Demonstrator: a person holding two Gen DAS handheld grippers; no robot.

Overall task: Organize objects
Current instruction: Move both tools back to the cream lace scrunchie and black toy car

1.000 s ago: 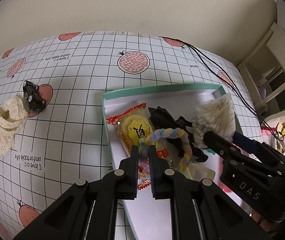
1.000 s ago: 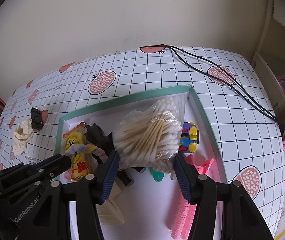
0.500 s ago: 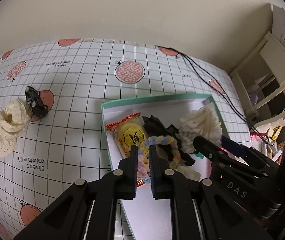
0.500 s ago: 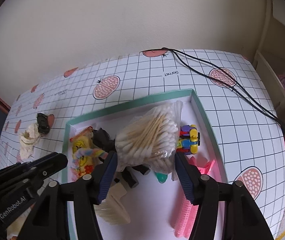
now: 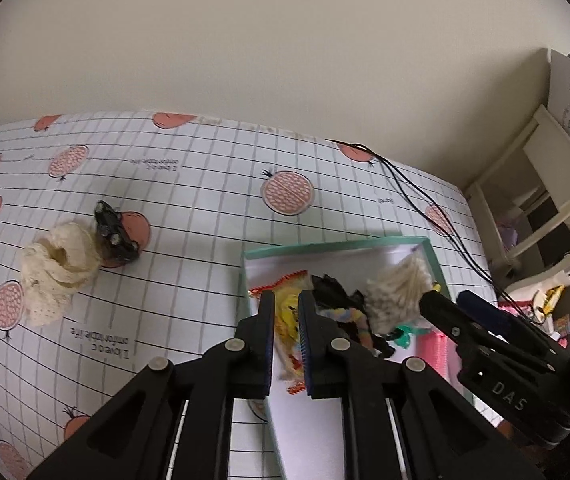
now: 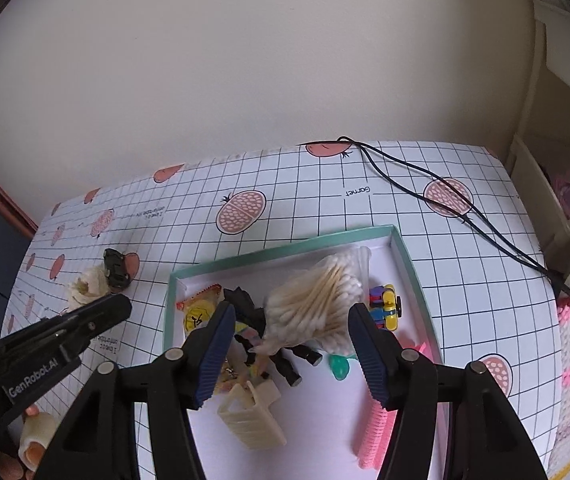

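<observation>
The left hand-held gripper (image 5: 285, 304) is almost closed with nothing in it. The right hand-held gripper (image 6: 291, 318) is wide apart over a clear bag of cotton swabs (image 6: 317, 304) in the white tray with green rim (image 6: 285, 249). A small black toy car (image 5: 115, 232) touches a cream lace cloth (image 5: 59, 268) on the tabletop (image 5: 189, 216), well apart from the tray.

The left tool (image 5: 285, 312) stands in front of the yellow snack packet with red crimped edges (image 5: 285, 314), hiding its middle; whether the narrowly parted fingers touch it cannot be told. The pastel fuzzy loop (image 5: 347, 316) is half covered by the same tool. In the right wrist view the right tool (image 6: 291, 330) masks part of the black fabric piece (image 6: 245, 306), and the pink ridged comb (image 6: 375, 432) is partly behind its finger. Small print on the grid-patterned desk (image 6: 325, 208) cover is too small to read.
</observation>
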